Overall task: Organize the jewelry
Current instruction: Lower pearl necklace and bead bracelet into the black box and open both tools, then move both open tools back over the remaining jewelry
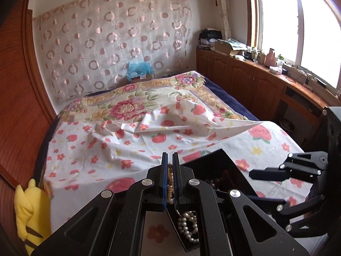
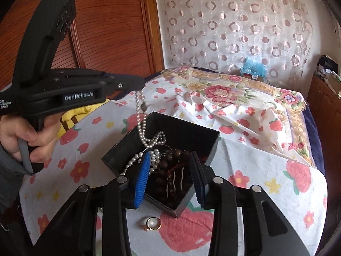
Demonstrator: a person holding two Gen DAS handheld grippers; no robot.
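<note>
A black jewelry box sits on the strawberry-print sheet on the bed. It holds dark brown bead strands and pearls. My left gripper is shut on a pearl necklace, which hangs from its tip down into the box; the pearls also show below the jaws in the left wrist view. My right gripper is open and empty, its blue pads standing just above the box's near corner. A gold ring with a pearl lies on the sheet in front of the box.
A yellow plush toy lies at the bed's left edge by the wooden wardrobe. A crumpled sheet fold rises mid-bed. Wooden cabinets with clutter run under the window on the right.
</note>
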